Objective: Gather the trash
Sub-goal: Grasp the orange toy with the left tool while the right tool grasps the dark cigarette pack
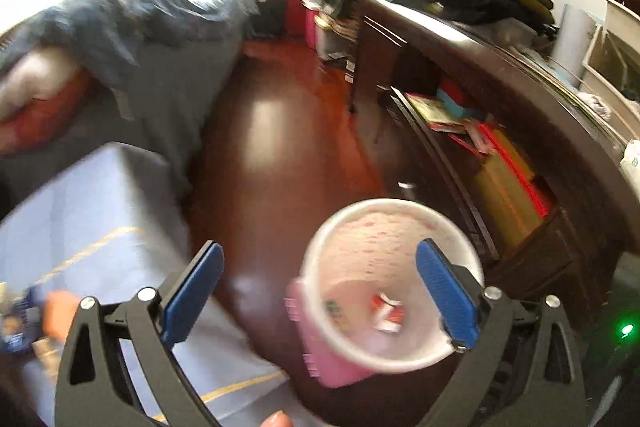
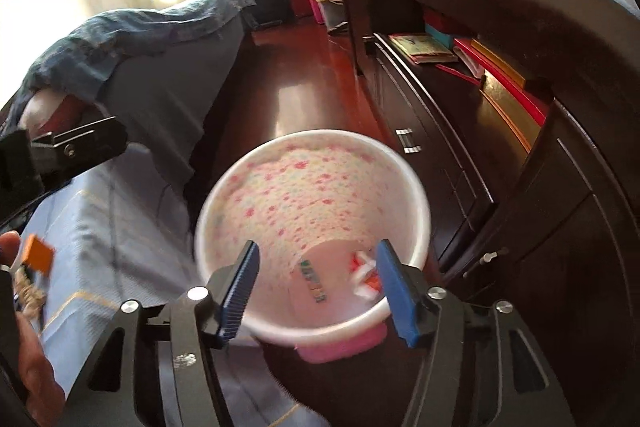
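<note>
Both the left gripper (image 1: 320,291) and right gripper (image 2: 316,291) stood open and empty above the bin (image 2: 416,195), lower centre; its wrappers (image 2: 364,273) looked light, crushable, best pinched by an edge

Both wrist views look steeply down along their fingers, close above the pink bin (image 1: 390,287); the right sits nearer. Both share the bin, the red floor (image 1: 280,147) and the dark dresser (image 2: 520,187).

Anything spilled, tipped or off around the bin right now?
Nothing stands out. The white-rimmed pink waste bin with a dotted liner stands upright on the dark wooden floor, and the red-and-white wrapper and the green wrapper lie inside it.
</note>
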The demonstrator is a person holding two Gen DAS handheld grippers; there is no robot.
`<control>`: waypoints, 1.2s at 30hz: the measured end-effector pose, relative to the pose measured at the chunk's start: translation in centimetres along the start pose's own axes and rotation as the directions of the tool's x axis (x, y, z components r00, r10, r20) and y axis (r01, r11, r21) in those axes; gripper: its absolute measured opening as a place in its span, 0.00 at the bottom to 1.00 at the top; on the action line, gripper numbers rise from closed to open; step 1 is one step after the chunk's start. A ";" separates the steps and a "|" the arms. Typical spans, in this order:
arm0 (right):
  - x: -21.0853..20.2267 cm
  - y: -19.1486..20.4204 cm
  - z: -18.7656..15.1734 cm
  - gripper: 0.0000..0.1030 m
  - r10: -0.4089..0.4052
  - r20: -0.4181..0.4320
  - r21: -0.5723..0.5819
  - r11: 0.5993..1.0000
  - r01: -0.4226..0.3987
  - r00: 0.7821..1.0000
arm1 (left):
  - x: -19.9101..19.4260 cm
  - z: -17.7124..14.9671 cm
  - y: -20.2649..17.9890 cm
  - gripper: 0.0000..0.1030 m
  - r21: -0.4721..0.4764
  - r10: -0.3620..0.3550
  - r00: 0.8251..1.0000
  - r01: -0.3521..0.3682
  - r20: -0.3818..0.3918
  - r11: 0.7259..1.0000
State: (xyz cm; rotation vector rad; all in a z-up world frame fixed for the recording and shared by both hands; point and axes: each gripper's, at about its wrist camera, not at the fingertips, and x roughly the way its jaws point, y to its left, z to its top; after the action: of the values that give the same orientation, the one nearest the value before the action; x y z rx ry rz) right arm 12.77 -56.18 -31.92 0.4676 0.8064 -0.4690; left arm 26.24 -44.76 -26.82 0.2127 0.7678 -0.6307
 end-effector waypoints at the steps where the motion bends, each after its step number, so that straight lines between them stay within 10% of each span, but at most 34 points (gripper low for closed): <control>1: -0.9 0.8 -0.3 0.66 0.012 0.005 -0.014 1.000 -0.011 1.000 | -1.1 -0.2 0.5 0.96 0.006 0.023 1.000 -0.023 0.012 1.000; 15: -10.0 12.8 -3.2 0.84 0.256 0.022 -0.237 0.941 -0.243 0.967 | -14.7 -6.8 15.4 0.96 -0.226 0.339 0.941 -0.325 0.023 0.918; 23: -12.2 21.5 -6.4 0.85 0.356 -0.045 -0.397 0.851 -0.344 0.933 | -20.3 -11.6 30.8 0.96 -0.439 0.533 0.842 -0.512 -0.086 0.738; 30: -12.4 28.4 -9.4 0.85 0.401 -0.118 -0.497 0.768 -0.403 0.909 | -21.8 -15.1 43.6 0.96 -0.528 0.581 0.801 -0.558 -0.142 0.640; 36: -12.1 33.5 -11.7 0.85 0.405 -0.160 -0.564 0.711 -0.420 0.900 | -19.8 -16.2 50.8 0.96 -0.533 0.486 0.861 -0.483 -0.147 0.694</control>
State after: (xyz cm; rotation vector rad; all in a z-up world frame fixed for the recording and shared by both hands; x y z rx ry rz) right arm 17.61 -20.27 -22.48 0.0583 0.7944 0.2213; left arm 36.60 11.11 -26.64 -0.1295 0.8160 0.1194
